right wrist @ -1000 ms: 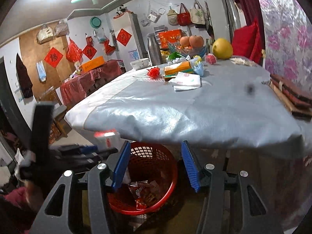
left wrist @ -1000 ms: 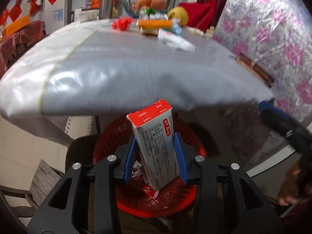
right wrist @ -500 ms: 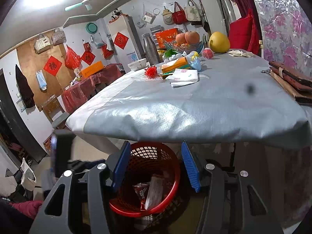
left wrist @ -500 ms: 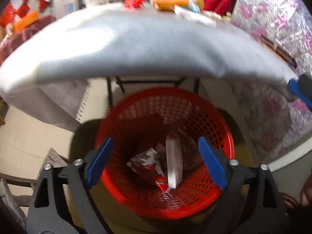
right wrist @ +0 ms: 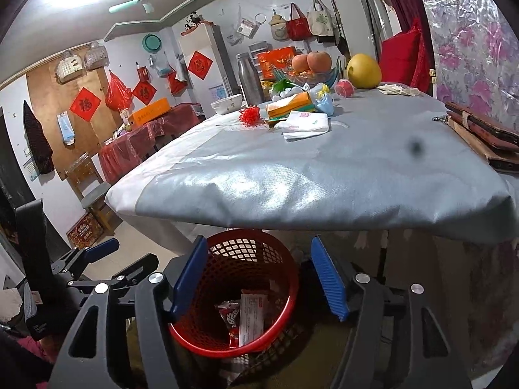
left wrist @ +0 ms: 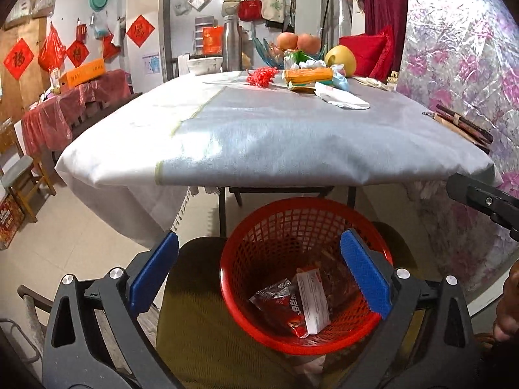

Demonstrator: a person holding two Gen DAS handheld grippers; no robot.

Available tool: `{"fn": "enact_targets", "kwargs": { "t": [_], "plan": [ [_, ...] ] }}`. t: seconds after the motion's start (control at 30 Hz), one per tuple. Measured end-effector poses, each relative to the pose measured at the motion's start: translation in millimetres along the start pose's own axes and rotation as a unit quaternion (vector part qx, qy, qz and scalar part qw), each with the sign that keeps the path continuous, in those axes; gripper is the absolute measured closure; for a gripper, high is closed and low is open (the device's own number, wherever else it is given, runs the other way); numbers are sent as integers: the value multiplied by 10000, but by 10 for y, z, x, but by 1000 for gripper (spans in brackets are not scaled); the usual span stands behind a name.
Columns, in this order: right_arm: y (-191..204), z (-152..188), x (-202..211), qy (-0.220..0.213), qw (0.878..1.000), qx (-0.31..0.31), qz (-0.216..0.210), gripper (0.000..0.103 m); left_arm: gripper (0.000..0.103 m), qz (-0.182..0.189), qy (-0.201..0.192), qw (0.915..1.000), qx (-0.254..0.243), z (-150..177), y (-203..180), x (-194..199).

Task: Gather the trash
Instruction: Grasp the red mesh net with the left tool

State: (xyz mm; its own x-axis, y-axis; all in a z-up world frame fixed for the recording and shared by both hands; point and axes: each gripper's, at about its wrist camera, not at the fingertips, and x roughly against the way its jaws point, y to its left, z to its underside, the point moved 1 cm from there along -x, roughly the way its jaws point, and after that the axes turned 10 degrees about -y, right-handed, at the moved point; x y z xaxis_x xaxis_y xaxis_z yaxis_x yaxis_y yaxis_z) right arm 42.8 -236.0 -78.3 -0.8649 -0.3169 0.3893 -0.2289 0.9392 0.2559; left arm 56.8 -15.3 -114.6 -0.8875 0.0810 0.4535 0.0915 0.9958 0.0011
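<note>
grey table | box in red basket | left tool opening, empty

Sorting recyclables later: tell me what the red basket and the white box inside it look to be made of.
Red basket: apparently moulded plastic, glossy, with an open lattice wall and smooth rim. White box: likely thin printed cardboard, matte, with flat faces, crisp folded edges and small print.

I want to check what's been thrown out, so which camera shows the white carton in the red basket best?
The left wrist view: the white carton faces the camera inside the red basket. In the right wrist view the carton looks smaller and darker.
</note>
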Motion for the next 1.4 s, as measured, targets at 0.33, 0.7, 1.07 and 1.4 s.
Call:
{"fn": "enact_targets", "kwargs": {
  "t": [0.33,0.7,1.07,1.4],
  "plan": [
    [-60,-8,6,-75,9999,-85,23,33,7,13,10,10000,80,23,35,-26],
    [-212,-194,9,-346,9989,-114,308,28,7,-20,-161,9999,28,-185,65,-111],
    [-435,-554,-302,-561,9975,-260,340,25,7,141,-334,9993,-7,-1086,182,-629],
    [-646,-493,-436,-437,9967,-450,521,22,7,479,90,9969,617,-2193,285,-2149]
  ]
}}
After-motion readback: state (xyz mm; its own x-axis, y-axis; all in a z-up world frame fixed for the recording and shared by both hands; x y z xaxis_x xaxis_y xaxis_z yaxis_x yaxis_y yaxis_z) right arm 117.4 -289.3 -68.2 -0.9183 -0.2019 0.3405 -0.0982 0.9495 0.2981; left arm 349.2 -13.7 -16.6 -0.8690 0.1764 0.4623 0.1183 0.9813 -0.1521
